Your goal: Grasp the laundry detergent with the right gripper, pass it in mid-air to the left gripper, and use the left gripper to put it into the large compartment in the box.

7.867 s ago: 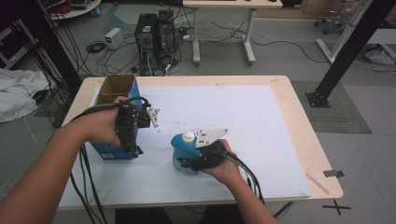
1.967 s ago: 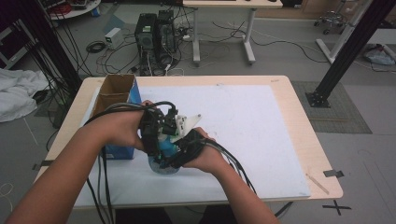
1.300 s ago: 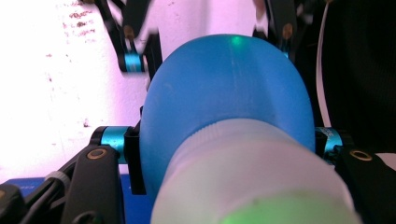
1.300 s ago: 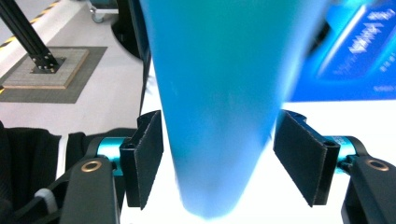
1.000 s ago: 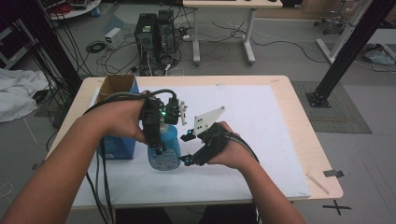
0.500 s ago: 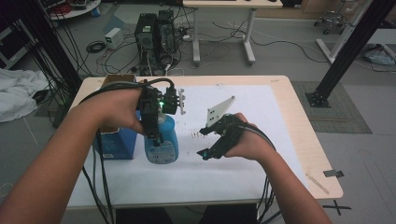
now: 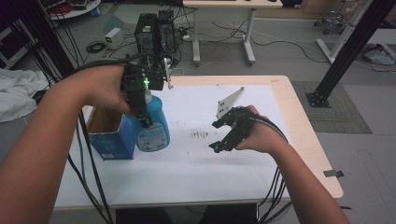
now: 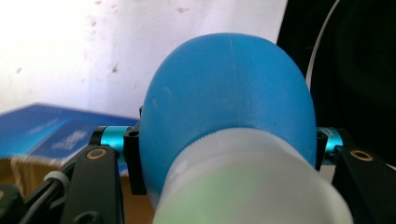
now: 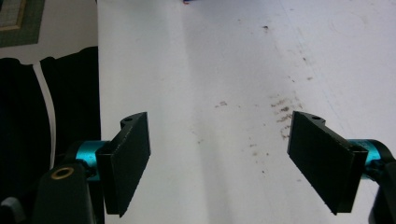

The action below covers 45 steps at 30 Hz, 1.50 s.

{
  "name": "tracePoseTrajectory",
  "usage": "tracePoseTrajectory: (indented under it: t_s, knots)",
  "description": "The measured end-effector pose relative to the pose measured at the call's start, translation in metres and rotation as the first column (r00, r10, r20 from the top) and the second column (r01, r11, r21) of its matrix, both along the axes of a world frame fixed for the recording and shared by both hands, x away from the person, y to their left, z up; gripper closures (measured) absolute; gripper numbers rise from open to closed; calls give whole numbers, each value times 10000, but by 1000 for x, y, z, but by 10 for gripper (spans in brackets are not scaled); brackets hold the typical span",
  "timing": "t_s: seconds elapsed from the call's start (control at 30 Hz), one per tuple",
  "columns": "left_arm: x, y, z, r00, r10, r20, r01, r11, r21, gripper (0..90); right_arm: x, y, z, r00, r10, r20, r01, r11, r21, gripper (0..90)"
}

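Lifted blue bottle in left claw, right claw withdrawn, agape

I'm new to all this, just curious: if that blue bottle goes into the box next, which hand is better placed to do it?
Left, probably. The left hand-held gripper already clamps the bottle right beside the box. The right hand-held gripper is open, empty, and farther off over the white sheet.
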<state>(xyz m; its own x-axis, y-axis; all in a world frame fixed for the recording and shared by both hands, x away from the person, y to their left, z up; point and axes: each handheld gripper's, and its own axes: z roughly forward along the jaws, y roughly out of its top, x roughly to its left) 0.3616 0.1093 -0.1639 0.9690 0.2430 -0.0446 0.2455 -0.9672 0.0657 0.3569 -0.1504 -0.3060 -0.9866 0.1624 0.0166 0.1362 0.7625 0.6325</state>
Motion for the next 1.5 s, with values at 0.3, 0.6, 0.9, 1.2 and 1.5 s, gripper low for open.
tracePoseTrajectory:
  t_s: [0.3,0.6,0.9,1.2,1.5]
  knots:
    - [12,29,27,9910,1334,-60,-1335,9910,-86,387,6,-5,0,9995,-254,-194,247,9990,-362,197]
    - [23,54,46,9626,2705,-114,-2707,9625,-156,388,10,-5,5,9994,-249,-224,232,9969,-749,142]
    - [34,79,52,9058,4236,-44,-4236,9054,-279,388,13,-4,-1,9986,-358,-398,305,9914,-1275,137]
    - [44,102,52,8505,5258,158,-5248,8502,-419,388,15,3,-5,9987,-295,-419,230,9888,-1477,138]
    - [54,118,40,8169,5751,444,-5745,8181,-263,387,17,5,-9,9981,-338,-518,247,9858,-1664,137]
